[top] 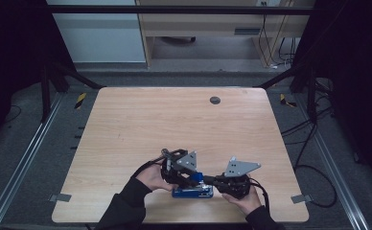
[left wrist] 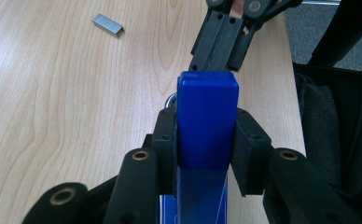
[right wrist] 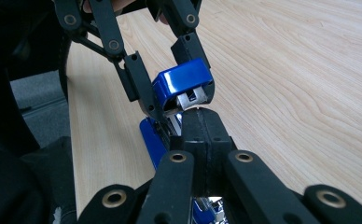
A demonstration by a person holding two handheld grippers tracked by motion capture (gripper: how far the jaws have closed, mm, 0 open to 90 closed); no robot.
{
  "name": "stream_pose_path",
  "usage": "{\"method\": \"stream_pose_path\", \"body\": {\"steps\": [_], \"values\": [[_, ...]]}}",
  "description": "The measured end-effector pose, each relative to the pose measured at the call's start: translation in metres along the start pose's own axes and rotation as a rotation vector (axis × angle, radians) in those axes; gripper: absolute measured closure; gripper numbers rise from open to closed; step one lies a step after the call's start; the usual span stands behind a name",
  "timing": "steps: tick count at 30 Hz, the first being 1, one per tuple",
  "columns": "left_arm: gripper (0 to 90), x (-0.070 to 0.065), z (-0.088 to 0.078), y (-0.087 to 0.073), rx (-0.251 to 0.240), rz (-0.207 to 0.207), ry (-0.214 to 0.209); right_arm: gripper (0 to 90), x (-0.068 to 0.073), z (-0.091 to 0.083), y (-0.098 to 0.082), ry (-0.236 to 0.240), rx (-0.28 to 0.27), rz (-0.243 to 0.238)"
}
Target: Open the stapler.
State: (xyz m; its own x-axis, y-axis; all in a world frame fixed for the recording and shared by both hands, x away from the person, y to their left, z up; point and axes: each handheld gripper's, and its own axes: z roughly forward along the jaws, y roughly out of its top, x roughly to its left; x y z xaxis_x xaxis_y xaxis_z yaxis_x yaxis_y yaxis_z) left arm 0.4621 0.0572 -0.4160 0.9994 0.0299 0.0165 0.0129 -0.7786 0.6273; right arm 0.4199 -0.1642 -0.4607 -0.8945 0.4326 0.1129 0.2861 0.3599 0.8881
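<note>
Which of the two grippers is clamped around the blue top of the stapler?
The left gripper: its jaws press on both sides of the blue stapler top. The right gripper is shut, with its tips meeting at the stapler's front end.

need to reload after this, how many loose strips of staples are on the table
1: a single staple strip lies on the bare wood, apart from the blue stapler, toward the upper left in the left gripper view. More may sit hidden inside the stapler or behind the hands.
</note>
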Motion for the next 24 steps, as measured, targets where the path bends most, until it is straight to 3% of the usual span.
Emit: {"method": "stream_pose_path", "body": {"steps": [17,21,24], "values": [[65.2,0.001,0.000,0.000,0.004,-0.016,0.000,90.0,0.001,-0.001,-0.001,0.009,-0.003,-0.005],[58.1,0.001,-0.003,-0.001,-0.004,-0.039,0.019,90.0,0.001,-0.001,-0.001,0.010,-0.001,-0.004],[57.7,-0.002,-0.010,-0.005,-0.019,-0.044,0.041,90.0,0.001,-0.001,-0.001,0.010,0.000,-0.005]]}}
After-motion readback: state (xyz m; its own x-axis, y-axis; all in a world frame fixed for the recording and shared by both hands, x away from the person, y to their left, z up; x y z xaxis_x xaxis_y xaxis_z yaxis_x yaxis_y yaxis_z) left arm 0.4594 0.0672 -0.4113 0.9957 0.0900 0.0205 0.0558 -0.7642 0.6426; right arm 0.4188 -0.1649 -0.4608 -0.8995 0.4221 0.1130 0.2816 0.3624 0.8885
